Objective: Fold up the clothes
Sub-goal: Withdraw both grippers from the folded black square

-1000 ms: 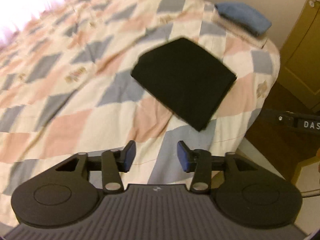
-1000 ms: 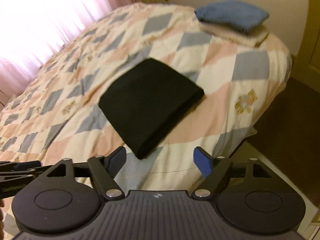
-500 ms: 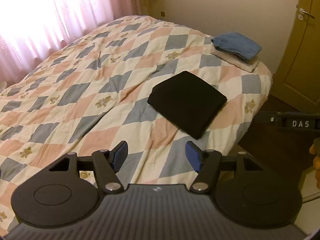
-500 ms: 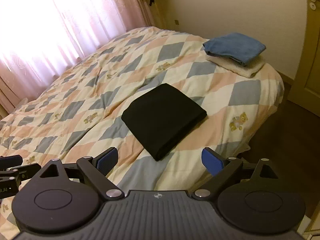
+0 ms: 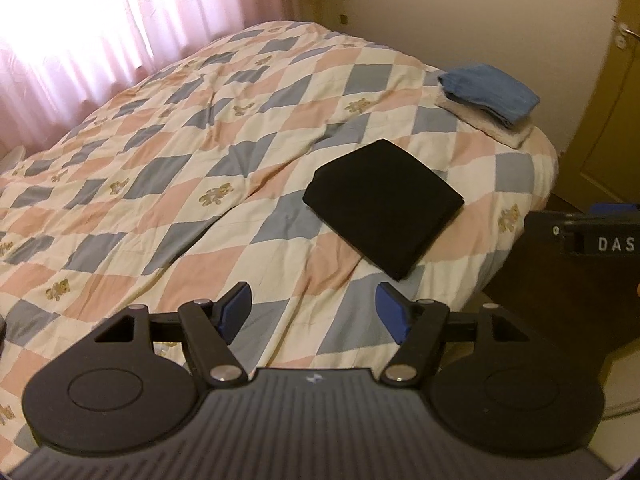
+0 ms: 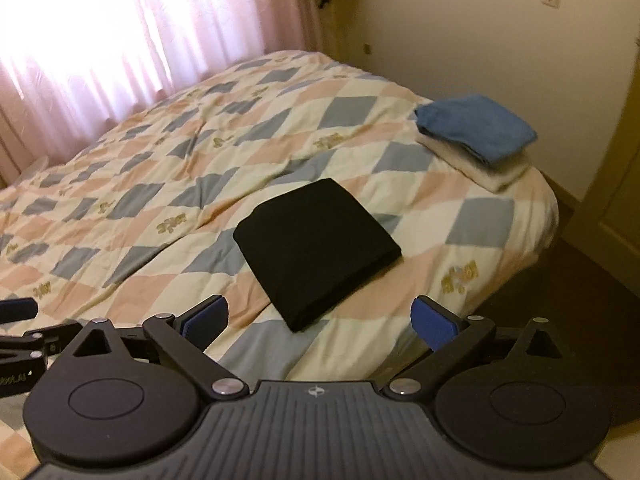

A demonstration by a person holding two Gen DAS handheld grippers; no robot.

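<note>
A folded black garment (image 5: 382,208) lies flat on the bed's checked quilt (image 5: 168,184), near the foot corner. Beyond it sits a folded blue cloth (image 5: 488,90) stacked on what looks like a white towel (image 5: 496,130). The left gripper (image 5: 314,312) and right gripper (image 6: 318,320) both gape wide, holding nothing, clear of the garment.

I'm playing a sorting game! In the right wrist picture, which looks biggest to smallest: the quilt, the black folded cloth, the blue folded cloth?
1. quilt, by far.
2. black folded cloth.
3. blue folded cloth, though it lies farther away, so it may really be similar.
</note>
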